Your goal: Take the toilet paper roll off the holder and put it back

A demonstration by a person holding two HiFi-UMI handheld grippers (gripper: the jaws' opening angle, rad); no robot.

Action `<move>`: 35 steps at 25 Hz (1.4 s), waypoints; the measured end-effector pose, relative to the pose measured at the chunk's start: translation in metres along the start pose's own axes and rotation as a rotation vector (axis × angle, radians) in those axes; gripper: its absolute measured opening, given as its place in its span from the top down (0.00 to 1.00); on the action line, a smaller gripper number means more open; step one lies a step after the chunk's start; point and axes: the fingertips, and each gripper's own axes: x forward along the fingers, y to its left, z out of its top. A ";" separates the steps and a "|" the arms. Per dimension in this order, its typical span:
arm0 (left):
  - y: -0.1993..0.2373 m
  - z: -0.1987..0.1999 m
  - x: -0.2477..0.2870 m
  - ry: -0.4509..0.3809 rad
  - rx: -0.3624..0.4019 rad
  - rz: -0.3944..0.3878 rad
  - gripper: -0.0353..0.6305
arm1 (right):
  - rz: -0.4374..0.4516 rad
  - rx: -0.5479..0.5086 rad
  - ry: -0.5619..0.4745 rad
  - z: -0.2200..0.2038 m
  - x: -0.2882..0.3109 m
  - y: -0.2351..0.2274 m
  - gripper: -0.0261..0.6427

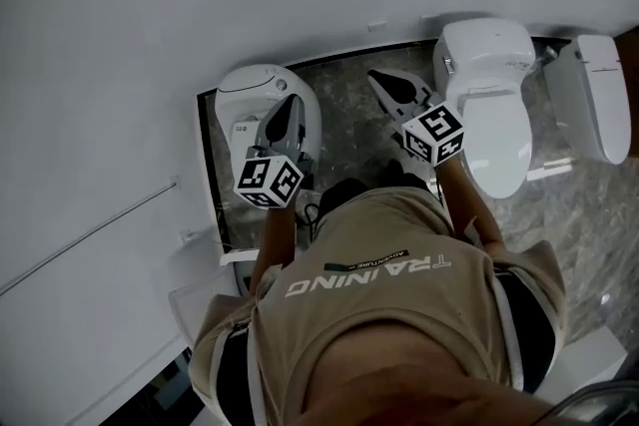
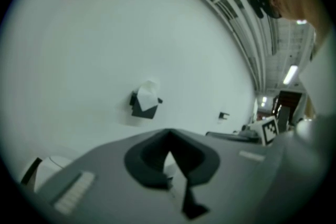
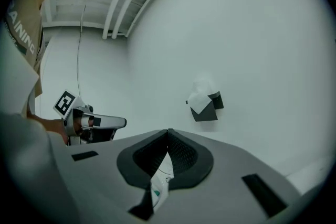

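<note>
- White wall (image 1: 120,35) fills most of what we see, and it is a bathroom with toilets (image 1: 489,105) down by the floor.
- On the left gripper (image 2: 169,135), the dark fingers (image 2: 152,157) are together at their tips. Nothing is held between them.
- On the right gripper (image 3: 168,131), the fingers (image 3: 185,157) are pressed together too. They hold nothing, and the white bit in the gap below the tips lies beyond them.
- Both grippers point nearly flat at the wall, side by side in front of the person.
- Up ahead, the toilet paper roll (image 2: 148,93) sits on its black holder (image 2: 142,109) on the wall, with a loose sheet hanging over the front.
- It is higher than both sets of fingertips and well apart from them.
- From the left gripper the roll lies up and a little to the left. From the right gripper it lies up and to the right.
- So the two grippers lean in toward each other and the roll sits between their lines.
- I think both are about as far from the roll, so either could get there first.
- Its long way seems to run flat along the wall, side to side, but that is hard to see from here.
- To take it off, I think the fingers must first open, then go up and forward to the roll.
</note>
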 end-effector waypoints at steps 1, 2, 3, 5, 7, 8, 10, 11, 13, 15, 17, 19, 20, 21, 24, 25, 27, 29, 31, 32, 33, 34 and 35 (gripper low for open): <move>0.005 0.001 0.003 0.005 0.009 0.007 0.95 | 0.009 0.001 0.004 0.001 0.008 -0.003 0.94; 0.010 0.003 0.006 0.007 0.015 0.011 0.95 | 0.016 0.000 0.012 0.000 0.017 -0.006 0.94; 0.016 0.004 0.009 0.003 0.013 0.012 0.95 | 0.022 0.000 0.020 -0.001 0.025 -0.010 0.94; 0.027 0.007 0.014 -0.013 -0.010 0.010 0.95 | 0.030 0.004 0.034 -0.003 0.040 -0.016 0.94; 0.042 0.008 0.020 -0.023 -0.030 0.012 0.95 | 0.031 0.003 0.043 -0.002 0.056 -0.021 0.94; 0.051 0.009 0.025 -0.025 -0.033 0.013 0.95 | 0.028 0.001 0.047 -0.002 0.064 -0.022 0.94; 0.070 0.012 0.036 -0.026 -0.026 0.006 0.95 | 0.019 0.001 0.055 0.002 0.083 -0.026 0.94; 0.080 0.016 0.042 -0.025 -0.017 -0.001 0.95 | 0.013 0.001 0.059 0.005 0.092 -0.026 0.94; 0.098 0.027 0.055 -0.025 0.009 -0.018 0.95 | 0.001 -0.009 0.069 0.011 0.109 -0.027 0.94; 0.114 0.041 0.072 -0.031 0.043 -0.032 0.95 | -0.013 -0.036 0.082 0.020 0.126 -0.034 0.94; 0.126 0.056 0.088 -0.044 0.073 -0.055 0.95 | -0.034 -0.066 0.091 0.029 0.141 -0.043 0.94; 0.133 0.067 0.098 -0.058 0.066 -0.098 0.95 | -0.062 -0.084 0.086 0.037 0.152 -0.050 0.94; 0.136 0.070 0.101 -0.063 0.049 -0.122 0.95 | -0.080 -0.088 0.081 0.039 0.156 -0.053 0.94; 0.138 0.073 0.105 -0.066 0.032 -0.144 0.95 | -0.101 -0.087 0.078 0.040 0.158 -0.058 0.94; 0.144 0.077 0.120 -0.054 0.031 -0.186 0.95 | -0.142 -0.052 0.071 0.039 0.163 -0.068 0.94; 0.145 0.077 0.127 -0.049 0.037 -0.195 0.95 | -0.135 -0.049 0.071 0.039 0.165 -0.069 0.94; 0.145 0.078 0.138 -0.043 0.045 -0.212 0.95 | -0.116 -0.052 0.072 0.040 0.168 -0.069 0.94; 0.143 0.078 0.147 -0.034 0.048 -0.223 0.95 | -0.113 -0.041 0.065 0.041 0.168 -0.074 0.94; 0.144 0.078 0.156 -0.026 0.050 -0.219 0.95 | -0.111 -0.030 0.064 0.040 0.173 -0.083 0.94; 0.144 0.079 0.161 -0.023 0.056 -0.212 0.95 | -0.104 -0.029 0.063 0.040 0.176 -0.088 0.94; 0.143 0.081 0.168 -0.022 0.067 -0.205 0.95 | -0.095 -0.031 0.056 0.043 0.179 -0.093 0.94; 0.142 0.083 0.174 -0.020 0.080 -0.196 0.95 | -0.084 -0.036 0.044 0.047 0.181 -0.098 0.94; 0.141 0.085 0.181 -0.016 0.091 -0.186 0.95 | -0.076 -0.042 0.032 0.052 0.181 -0.103 0.94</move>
